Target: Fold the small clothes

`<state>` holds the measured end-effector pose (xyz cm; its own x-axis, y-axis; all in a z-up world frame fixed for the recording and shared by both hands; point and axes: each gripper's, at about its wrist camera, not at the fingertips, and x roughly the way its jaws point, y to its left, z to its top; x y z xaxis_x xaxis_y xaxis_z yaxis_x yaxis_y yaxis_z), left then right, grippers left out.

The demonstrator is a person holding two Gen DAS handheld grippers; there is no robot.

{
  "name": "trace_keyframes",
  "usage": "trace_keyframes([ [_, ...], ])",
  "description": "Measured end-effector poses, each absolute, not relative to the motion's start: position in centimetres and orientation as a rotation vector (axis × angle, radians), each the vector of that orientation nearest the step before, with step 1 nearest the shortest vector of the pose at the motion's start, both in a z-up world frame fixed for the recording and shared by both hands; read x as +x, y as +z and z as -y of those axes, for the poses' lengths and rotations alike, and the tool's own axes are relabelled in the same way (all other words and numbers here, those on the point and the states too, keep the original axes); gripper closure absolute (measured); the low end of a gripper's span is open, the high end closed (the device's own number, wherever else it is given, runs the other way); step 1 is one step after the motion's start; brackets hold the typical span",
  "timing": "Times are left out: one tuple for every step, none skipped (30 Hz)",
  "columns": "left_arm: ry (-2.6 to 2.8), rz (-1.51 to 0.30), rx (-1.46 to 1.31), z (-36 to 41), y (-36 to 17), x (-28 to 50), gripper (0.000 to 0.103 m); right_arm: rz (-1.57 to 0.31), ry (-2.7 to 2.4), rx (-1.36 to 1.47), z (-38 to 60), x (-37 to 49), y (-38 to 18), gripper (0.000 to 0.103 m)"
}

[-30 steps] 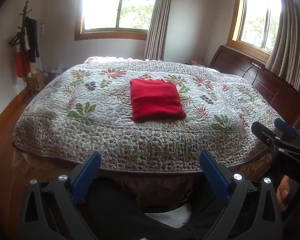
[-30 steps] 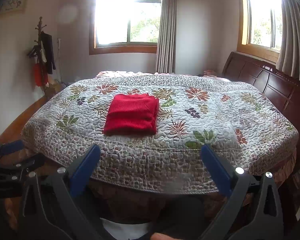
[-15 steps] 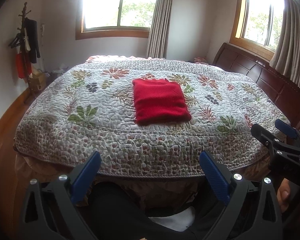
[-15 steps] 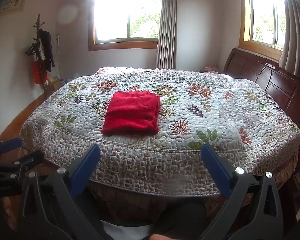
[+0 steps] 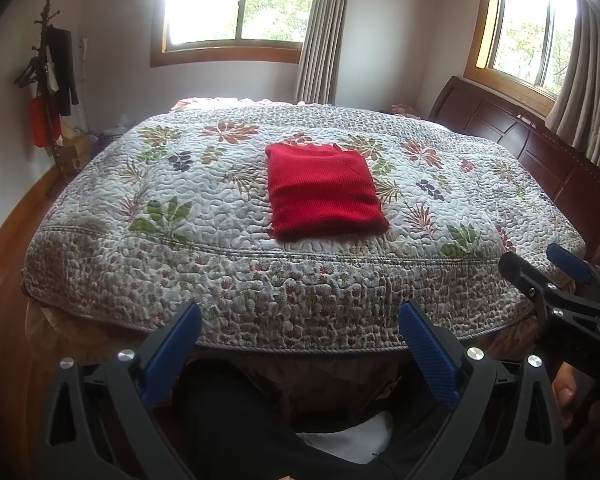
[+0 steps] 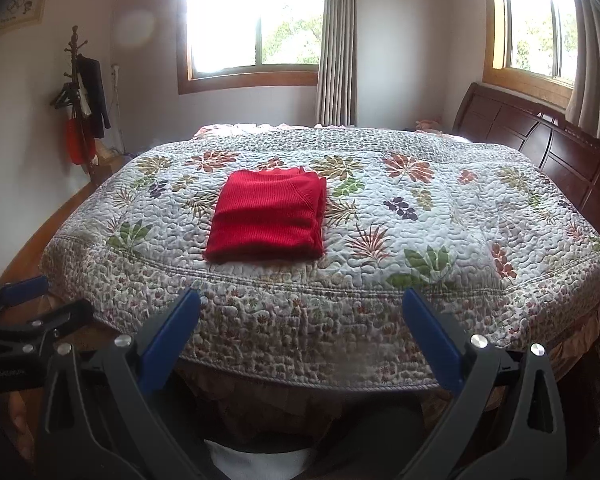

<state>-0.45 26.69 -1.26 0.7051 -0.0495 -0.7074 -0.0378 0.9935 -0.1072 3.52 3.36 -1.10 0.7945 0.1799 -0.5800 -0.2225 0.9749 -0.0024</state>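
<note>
A red knitted garment [image 5: 322, 190] [image 6: 269, 214] lies folded into a neat rectangle on the flowered quilt [image 5: 180, 216] [image 6: 440, 216] of the bed, a little back from the near edge. My left gripper [image 5: 300, 318] hangs open in front of the bed's near side, well short of the garment, with nothing between its blue pads. My right gripper [image 6: 302, 304] is open too, at the same distance and empty. Each gripper shows at the edge of the other's view: the right gripper [image 5: 548, 268] and the left gripper [image 6: 32, 300].
A dark wooden headboard [image 6: 540, 136] runs along the bed's right side. A coat stand [image 5: 48, 80] with hanging clothes is in the far left corner. Wooden floor [image 5: 4, 248] lies to the left. A person's dark-clothed legs [image 5: 228, 412] are below the grippers.
Both grippers have risen slightly, so the bed and the folded garment sit lower in each view. The garment has not moved and both grippers stay open.
</note>
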Motion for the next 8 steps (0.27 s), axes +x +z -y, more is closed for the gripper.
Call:
trace_keyframes([
  [-0.006, -0.79, -0.114, -26.71, -1.27, -0.32, 0.004, -0.619, 0.217, -0.077, -3.52, 3.6, -1.14, 0.003],
  [-0.006, -0.79, -0.114, -26.75, -1.26, -0.23, 0.004, -0.625, 0.225, -0.08, -3.68, 3.67, -1.16, 0.003],
  [-0.005, -0.79, -0.115, -26.82, -1.25, -0.11, 0.004, -0.63, 0.229, -0.079, -3.76, 3.76, -1.16, 0.003],
  [-0.004, -0.791, -0.116, -26.91, -1.25, 0.02, 0.004, -0.631, 0.228, -0.078, -3.84, 3.81, -1.15, 0.003],
  [-0.005, -0.791, -0.117, -26.99, -1.22, 0.14, 0.004, -0.63, 0.226, -0.078, -3.9, 3.91, -1.13, 0.003],
  [-0.004, -0.79, -0.118, -27.09, -1.21, 0.28, 0.004, -0.629, 0.223, -0.078, -3.94, 4.01, -1.13, 0.003],
  [-0.004, -0.791, -0.118, -27.2, -1.23, 0.45, 0.004, -0.631, 0.222, -0.077, -3.95, 4.15, -1.2, 0.003],
  [-0.004, -0.791, -0.118, -27.2, -1.23, 0.45, 0.004, -0.635, 0.223, -0.075, -3.98, 4.31, -1.27, 0.003],
])
